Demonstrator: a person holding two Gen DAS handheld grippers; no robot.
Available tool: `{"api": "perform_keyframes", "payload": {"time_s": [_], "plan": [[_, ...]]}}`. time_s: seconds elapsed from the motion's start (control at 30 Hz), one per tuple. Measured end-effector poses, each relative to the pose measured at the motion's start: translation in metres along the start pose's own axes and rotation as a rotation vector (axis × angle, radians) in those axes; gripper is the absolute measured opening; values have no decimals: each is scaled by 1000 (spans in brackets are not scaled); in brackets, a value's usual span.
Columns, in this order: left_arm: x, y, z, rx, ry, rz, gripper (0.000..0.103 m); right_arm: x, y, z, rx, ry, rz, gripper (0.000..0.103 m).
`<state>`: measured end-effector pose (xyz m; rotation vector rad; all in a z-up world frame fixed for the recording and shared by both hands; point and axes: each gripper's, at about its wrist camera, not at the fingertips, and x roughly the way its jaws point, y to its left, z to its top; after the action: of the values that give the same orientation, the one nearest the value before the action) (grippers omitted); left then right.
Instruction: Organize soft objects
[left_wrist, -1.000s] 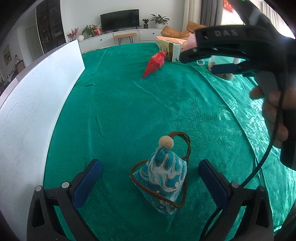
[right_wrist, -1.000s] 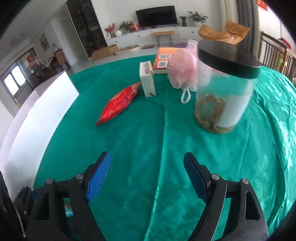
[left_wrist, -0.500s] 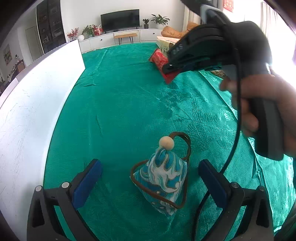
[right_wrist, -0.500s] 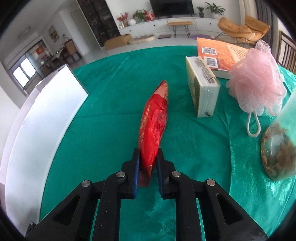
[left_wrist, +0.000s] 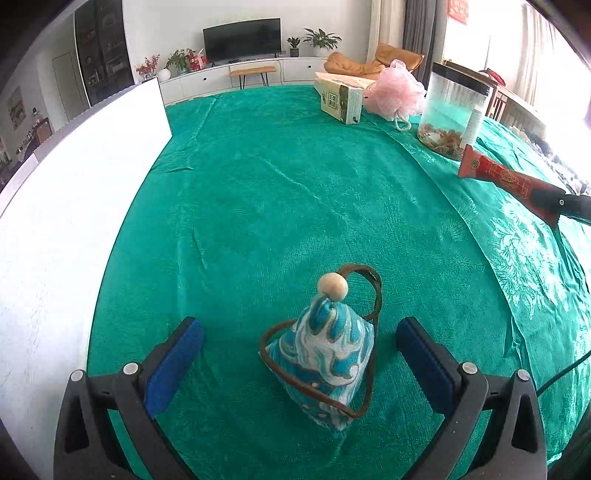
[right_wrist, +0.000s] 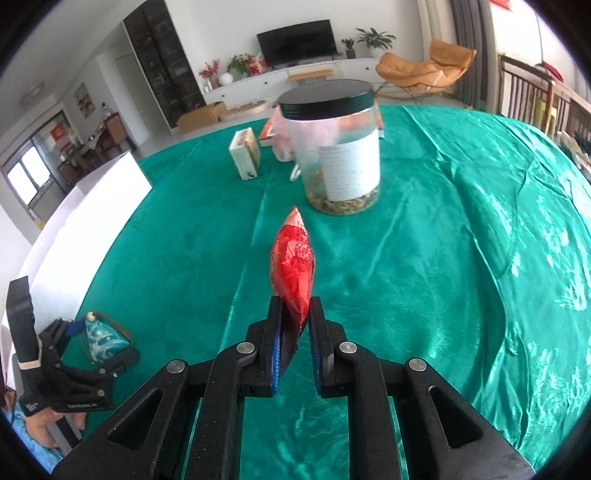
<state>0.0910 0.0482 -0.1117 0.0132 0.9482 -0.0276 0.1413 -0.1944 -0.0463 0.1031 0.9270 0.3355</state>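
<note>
A blue-and-white patterned pouch (left_wrist: 325, 358) with a wooden bead and a brown cord loop sits on the green cloth between my open left gripper (left_wrist: 299, 354) fingers, touching neither. It also shows in the right wrist view (right_wrist: 105, 338). My right gripper (right_wrist: 294, 325) is shut on the tail of a red snack bag (right_wrist: 293, 267), holding it up off the cloth. The bag also shows at the right edge of the left wrist view (left_wrist: 509, 182). A pink bath pouf (left_wrist: 395, 92) lies at the far side.
A white board (left_wrist: 74, 192) stands along the left of the table. A clear jar with a black lid (right_wrist: 336, 147) stands ahead of the red bag. A tissue pack (left_wrist: 338, 98) and an orange book (right_wrist: 269, 129) lie beyond. The green cloth (left_wrist: 277, 192) covers the table.
My right gripper shut on the red bag, lifted it and carried it right and back, now in front of the jar. My left gripper and the pouch have not moved.
</note>
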Motion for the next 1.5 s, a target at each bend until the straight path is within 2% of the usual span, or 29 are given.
{"api": "perform_keyframes", "payload": {"time_s": [0.17,0.23,0.27,0.3,0.4,0.47,0.57,0.77,0.83,0.87,0.9,0.93,0.97,1.07,1.13,1.27,1.33,1.5], "plan": [[0,0,0,0,0,-1,103,8,-57,28,56,-21,-61,16],[0,0,0,0,0,-1,103,15,-82,45,86,-22,-40,28],[0,1,0,-1,0,-4,103,18,-96,52,114,-25,-34,45],[-1,1,-1,5,1,-7,103,17,-110,56,148,-29,-35,56],[-5,3,-3,29,40,-27,103,4,-138,60,251,-36,-39,56],[-13,6,-6,27,44,-45,103,-4,-135,60,241,-34,-49,57],[-25,6,-10,19,45,-95,103,-3,-100,64,48,-4,-90,59],[-31,-5,-4,66,26,-116,102,51,-26,65,-535,127,-201,61],[-24,-7,-2,63,38,-116,97,71,-22,62,-637,184,-220,61],[-20,-7,-2,62,53,-119,86,77,-25,63,-640,202,-220,55],[-15,-8,-1,62,72,-115,73,79,-31,66,-610,213,-198,24],[-16,-9,-1,78,49,-84,67,78,-37,69,-561,228,-167,19],[-16,-9,-1,88,43,-78,50,73,-43,70,-522,227,-145,14],[-20,1,2,22,18,-133,46,49,-53,64,-468,255,-79,9],[-23,7,4,-31,6,-163,45,29,-64,61,-400,258,-58,9],[-38,13,9,-92,-26,-220,45,-6,-98,67,-97,188,-40,8],[-53,17,13,-112,-48,-240,45,-19,-112,69,46,149,12,8],[-99,39,21,-161,-117,-260,45,-42,-108,67,237,62,170,7]]}}
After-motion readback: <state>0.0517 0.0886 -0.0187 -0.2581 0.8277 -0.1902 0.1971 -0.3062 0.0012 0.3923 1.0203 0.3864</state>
